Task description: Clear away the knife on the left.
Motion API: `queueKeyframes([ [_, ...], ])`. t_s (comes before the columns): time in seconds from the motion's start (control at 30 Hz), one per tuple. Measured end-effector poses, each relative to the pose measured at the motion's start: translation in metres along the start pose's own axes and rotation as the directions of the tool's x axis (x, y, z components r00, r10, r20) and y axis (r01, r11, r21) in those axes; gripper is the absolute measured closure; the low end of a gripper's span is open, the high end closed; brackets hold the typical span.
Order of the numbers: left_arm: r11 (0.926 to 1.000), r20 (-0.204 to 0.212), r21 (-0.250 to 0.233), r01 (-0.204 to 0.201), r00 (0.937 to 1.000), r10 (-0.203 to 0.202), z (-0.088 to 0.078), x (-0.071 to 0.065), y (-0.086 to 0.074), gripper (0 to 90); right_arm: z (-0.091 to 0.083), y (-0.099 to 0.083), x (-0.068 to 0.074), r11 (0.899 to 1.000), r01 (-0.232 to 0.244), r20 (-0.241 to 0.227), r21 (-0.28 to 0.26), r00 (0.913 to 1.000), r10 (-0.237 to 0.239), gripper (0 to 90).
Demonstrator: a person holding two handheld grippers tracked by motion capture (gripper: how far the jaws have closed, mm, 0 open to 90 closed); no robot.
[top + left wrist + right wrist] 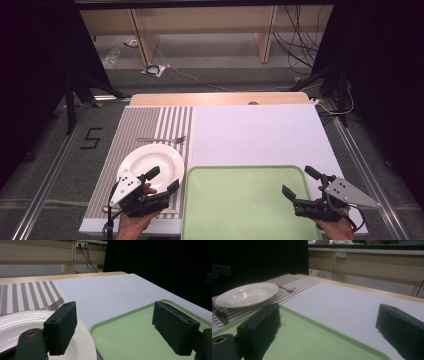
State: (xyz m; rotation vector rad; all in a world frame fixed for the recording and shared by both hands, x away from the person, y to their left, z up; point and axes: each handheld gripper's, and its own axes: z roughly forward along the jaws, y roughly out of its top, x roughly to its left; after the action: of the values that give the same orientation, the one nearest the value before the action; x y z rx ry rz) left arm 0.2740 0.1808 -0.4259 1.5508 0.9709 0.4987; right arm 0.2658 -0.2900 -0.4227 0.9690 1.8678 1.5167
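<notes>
We hold two grippers, one in each hand. Our left gripper (164,179) has its jaws spread wide apart with nothing between them; one jaw hangs over the near rim of the plate (150,161), the other over the gap beside the tray (245,172). In the left gripper view the same gripper (113,323) frames the plate's (85,345) edge under one jaw and the tray's (120,337) corner under the other.

Our right gripper (298,181) is also gaping, jaws well apart and empty, above the tray's far right corner. In the right gripper view this gripper (328,327) has one jaw over the green tray (312,340) and the other over the white board (347,302) beyond it.

Outward from the tools we count one white plate (247,294), one green tray and one fork (162,139). The fork lies just beyond the plate, on the one striped mat (145,122) that also carries the plate. The fork's (56,304) tines show past the plate rim from the left gripper. The white board (255,132) lies beside the mat, on the one wooden table (215,98).
</notes>
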Motion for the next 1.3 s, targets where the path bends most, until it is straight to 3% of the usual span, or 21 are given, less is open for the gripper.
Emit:
queueKeyframes([
  [0.47, 0.9999, 0.000, 0.011, -0.007, 1.0000, 0.007, -0.001, 0.000, 0.001, 20.1, 0.000, 0.000, 0.000, 1.000, -0.001, -0.003, 0.002, 1.0000, 0.001, 6.9],
  [0.9, 0.9999, 0.001, 0.007, 0.013, 0.9999, -0.013, -0.008, 0.006, 0.011, 20.8, 0.000, 0.000, 0.000, 1.000, -0.001, 0.000, 0.005, 1.0000, 0.001, 7.1],
  [1.1, 0.9978, 0.029, 0.057, 0.034, 0.9989, -0.035, -0.008, 0.009, 0.015, 21.1, 0.000, 0.000, -0.001, 1.000, 0.002, -0.001, 0.001, 1.0000, -0.002, 7.2],
  [1.3, 0.9968, 0.040, 0.077, 0.023, 0.9989, -0.026, -0.010, 0.011, 0.019, 21.7, 0.000, 0.001, 0.000, 1.000, 0.000, -0.004, 0.003, 1.0000, 0.000, 7.2],
])
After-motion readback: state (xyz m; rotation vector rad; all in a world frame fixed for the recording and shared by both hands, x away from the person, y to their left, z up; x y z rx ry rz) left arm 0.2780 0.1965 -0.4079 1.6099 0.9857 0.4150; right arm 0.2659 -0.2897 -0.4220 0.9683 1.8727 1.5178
